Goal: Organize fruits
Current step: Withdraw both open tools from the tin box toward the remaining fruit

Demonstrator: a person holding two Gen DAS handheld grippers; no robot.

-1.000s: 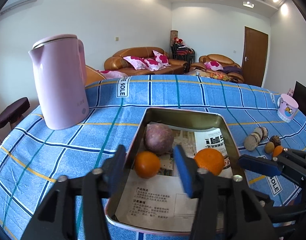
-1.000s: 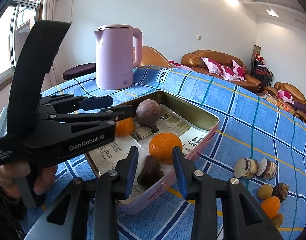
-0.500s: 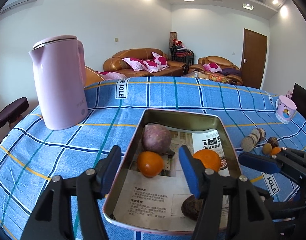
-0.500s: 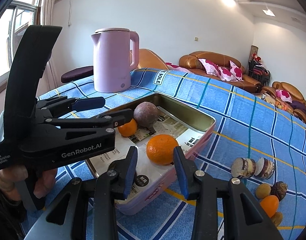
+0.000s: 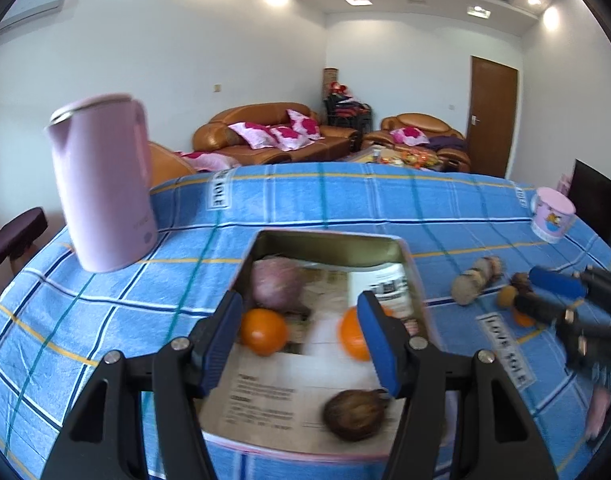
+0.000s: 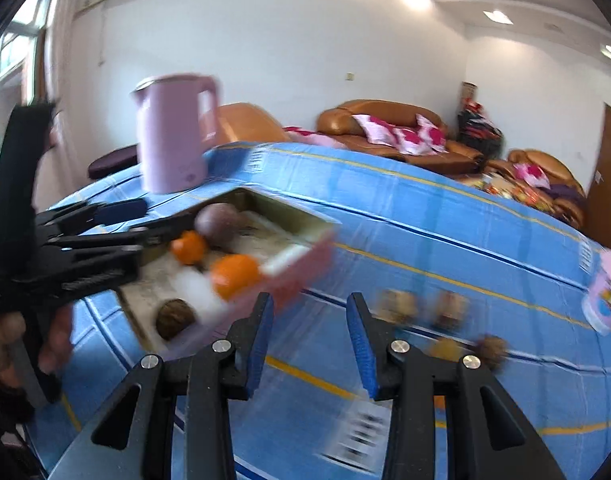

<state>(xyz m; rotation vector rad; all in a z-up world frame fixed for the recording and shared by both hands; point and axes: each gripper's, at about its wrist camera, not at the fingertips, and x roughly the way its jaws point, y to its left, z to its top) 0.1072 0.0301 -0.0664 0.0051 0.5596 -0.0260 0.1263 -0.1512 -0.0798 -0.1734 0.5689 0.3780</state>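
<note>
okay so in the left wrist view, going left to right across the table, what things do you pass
Pink kettle → small orange in the metal tray → second orange in the same tray → cut brown pieces lying on the blue cloth → pink cartoon mug.

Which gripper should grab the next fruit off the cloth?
Right. The right gripper is open, empty and faces the loose fruits on the cloth; the left gripper hangs over the tin.
</note>
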